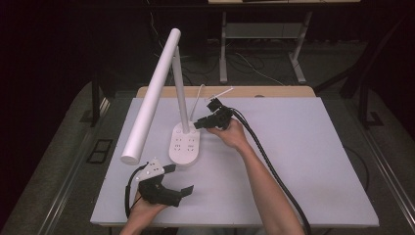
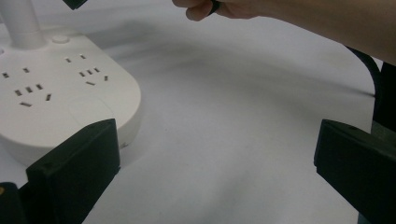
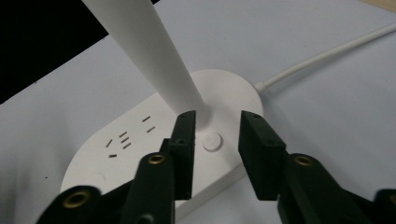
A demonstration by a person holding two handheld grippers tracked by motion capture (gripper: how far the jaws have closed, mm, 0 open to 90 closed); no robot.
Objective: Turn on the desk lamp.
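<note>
A white desk lamp stands at the middle left of the table; its oval base (image 1: pixel 185 145) carries several sockets, with a thin post (image 1: pixel 180 88) and a long tube head (image 1: pixel 149 98) slanting toward me. My right gripper (image 1: pixel 198 125) reaches the base from the right. In the right gripper view its jaws (image 3: pixel 216 122) stand a narrow gap apart just over the base (image 3: pixel 140 140), framing the round button (image 3: pixel 212 141) beside the post, with nothing pressed between them. My left gripper (image 1: pixel 180 179) lies near the front edge, jaws wide open (image 2: pixel 217 140), next to the base (image 2: pixel 56 98).
A white board (image 1: pixel 303 161) covers the table, with a wooden strip (image 1: pixel 274 92) behind it. The lamp's white cord (image 3: pixel 327 53) runs off toward the back. A thick black cable (image 1: pixel 274 166) trails along my right forearm. Beyond the table lie a dark floor and desk legs.
</note>
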